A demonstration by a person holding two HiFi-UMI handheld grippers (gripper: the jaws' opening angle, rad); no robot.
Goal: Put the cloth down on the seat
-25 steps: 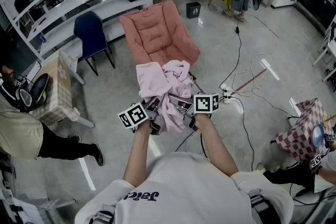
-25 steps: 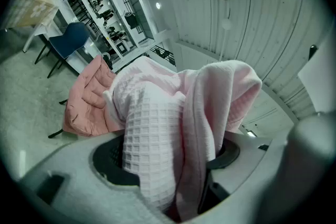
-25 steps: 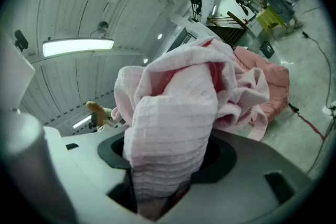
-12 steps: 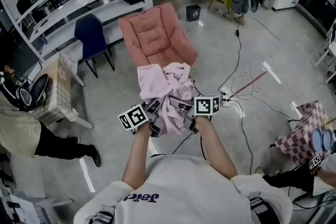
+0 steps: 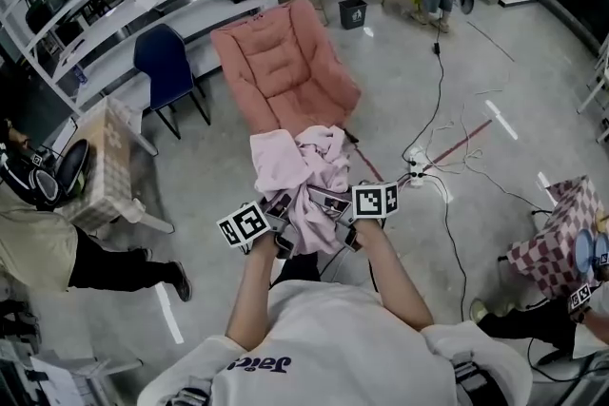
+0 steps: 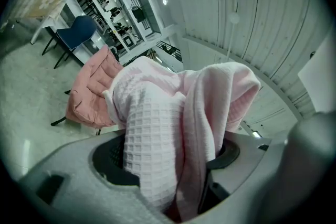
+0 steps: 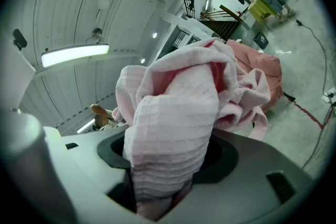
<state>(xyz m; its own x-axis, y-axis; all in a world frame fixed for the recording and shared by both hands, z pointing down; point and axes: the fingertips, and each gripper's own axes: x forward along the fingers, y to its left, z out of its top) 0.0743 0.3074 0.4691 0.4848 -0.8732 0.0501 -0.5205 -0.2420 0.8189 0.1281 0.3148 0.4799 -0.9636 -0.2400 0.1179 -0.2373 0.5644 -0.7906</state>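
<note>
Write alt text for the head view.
A person holds a bunched pink cloth between the left gripper and right gripper, both clamped on it, before a pink padded chair. A blue chair stands nearby.

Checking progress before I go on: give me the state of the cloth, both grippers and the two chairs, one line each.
cloth: bunched, held up off the floor by both grippers, not yet set down
left gripper: shut on the cloth
right gripper: shut on the cloth
pink chair: upright, nothing on it
blue chair: upright, unoccupied
</note>
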